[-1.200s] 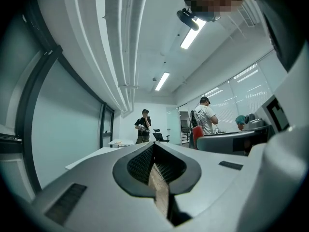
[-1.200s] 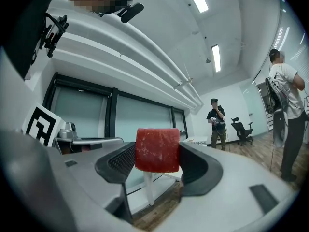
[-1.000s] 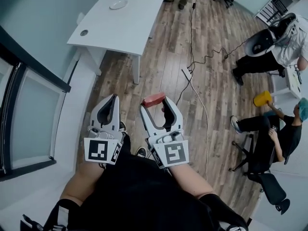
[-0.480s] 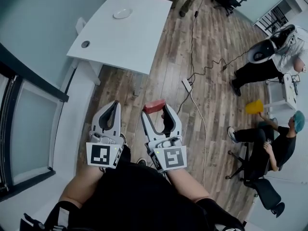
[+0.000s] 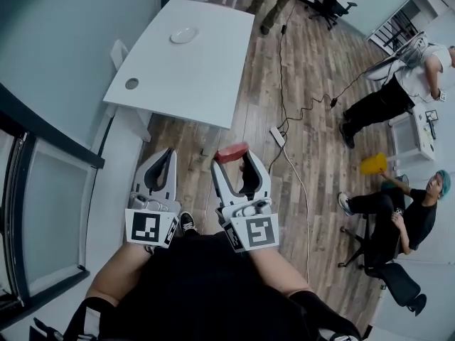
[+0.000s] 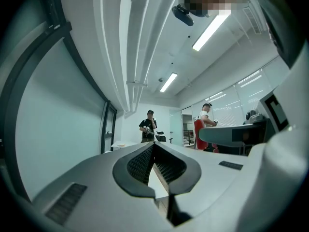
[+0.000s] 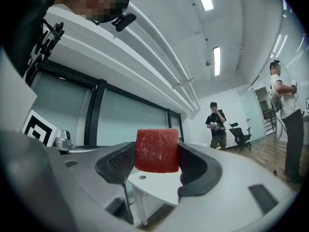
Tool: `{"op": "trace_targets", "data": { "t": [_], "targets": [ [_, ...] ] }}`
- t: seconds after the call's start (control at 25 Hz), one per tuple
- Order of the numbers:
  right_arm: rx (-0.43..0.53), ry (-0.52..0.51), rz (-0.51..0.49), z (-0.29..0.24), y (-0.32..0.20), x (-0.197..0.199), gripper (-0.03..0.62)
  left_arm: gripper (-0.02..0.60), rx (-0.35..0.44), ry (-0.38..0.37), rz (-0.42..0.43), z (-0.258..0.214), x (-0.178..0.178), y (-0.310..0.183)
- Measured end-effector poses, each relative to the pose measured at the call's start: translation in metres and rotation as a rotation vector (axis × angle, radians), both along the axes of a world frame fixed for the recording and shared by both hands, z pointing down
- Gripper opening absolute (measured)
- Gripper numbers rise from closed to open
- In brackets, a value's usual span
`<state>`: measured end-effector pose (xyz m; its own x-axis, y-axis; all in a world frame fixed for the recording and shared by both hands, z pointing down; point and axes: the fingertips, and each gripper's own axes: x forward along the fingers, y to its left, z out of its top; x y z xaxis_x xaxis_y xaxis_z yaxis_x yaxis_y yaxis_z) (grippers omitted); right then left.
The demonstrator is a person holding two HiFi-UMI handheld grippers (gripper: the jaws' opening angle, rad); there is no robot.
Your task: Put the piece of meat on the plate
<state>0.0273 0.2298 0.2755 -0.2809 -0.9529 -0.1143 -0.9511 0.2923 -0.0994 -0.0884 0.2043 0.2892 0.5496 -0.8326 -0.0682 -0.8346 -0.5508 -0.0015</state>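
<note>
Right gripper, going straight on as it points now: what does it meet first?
Probably the near edge of the white table. The right gripper, shut on the piece of meat, points toward it with nothing visible between. Depth is unclear.

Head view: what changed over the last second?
The person moved toward the white table; it and the plate now sit closer to the grippers. Nothing was grasped or released: the right gripper still clamps the piece of meat, the left gripper stays shut and empty.
</note>
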Motion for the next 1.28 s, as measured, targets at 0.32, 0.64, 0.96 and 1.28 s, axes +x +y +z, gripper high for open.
{"op": "trace_targets", "data": {
  "t": [0.32, 0.64, 0.96, 1.28],
  "targets": [
    [0.030, 0.036, -0.017, -0.009, -0.011, -0.014, 0.275, 0.003, 0.029, 0.008, 0.002, -0.017, -0.018, -0.015],
    [0.014, 0.030, -0.029, -0.002, -0.024, -0.019, 0.275, 0.003, 0.015, 0.005, -0.012, -0.015, -0.021, -0.025],
    [-0.011, 0.012, -0.036, 0.003, -0.052, -0.018, 0.275, 0.003, 0.000, -0.019, -0.018, -0.006, -0.016, -0.049],
    [-0.042, 0.028, -0.059, 0.020, -0.094, -0.003, 0.275, 0.003, -0.023, -0.042, -0.021, 0.001, 0.000, -0.090]
  ]
}}
